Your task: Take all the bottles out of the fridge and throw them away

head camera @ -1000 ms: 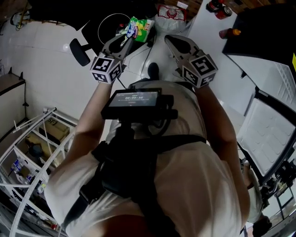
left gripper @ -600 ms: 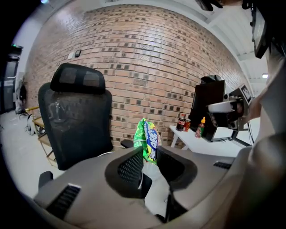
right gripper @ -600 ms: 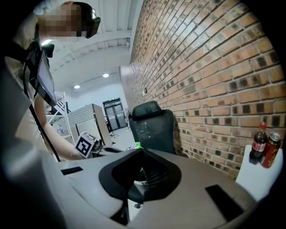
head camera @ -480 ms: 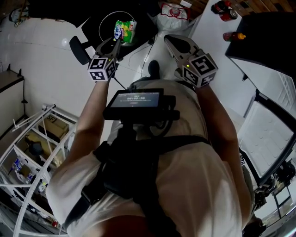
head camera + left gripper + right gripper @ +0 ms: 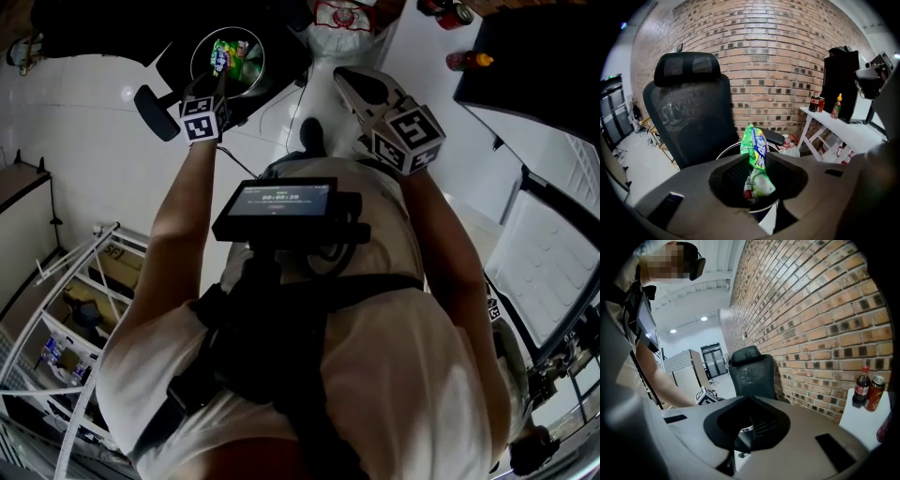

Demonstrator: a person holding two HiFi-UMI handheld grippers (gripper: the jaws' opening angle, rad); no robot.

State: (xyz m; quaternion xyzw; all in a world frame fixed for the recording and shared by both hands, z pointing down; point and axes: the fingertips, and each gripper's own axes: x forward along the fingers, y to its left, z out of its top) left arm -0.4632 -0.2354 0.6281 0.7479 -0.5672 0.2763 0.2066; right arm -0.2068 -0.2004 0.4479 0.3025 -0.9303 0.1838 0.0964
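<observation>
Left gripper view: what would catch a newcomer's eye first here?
A crumpled green bottle is held between the left gripper's jaws, which have just been opening, right over the round bin by the black office chair. The right gripper hangs empty, jaws together. Drinks stand on the white table by the brick wall.

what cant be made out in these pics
Bin contents: head view, the green bottle covers the opening.
Print on the dark bottle and can: right gripper view, too small.
Floor at the person's feet: head view, their torso blocks it.
</observation>
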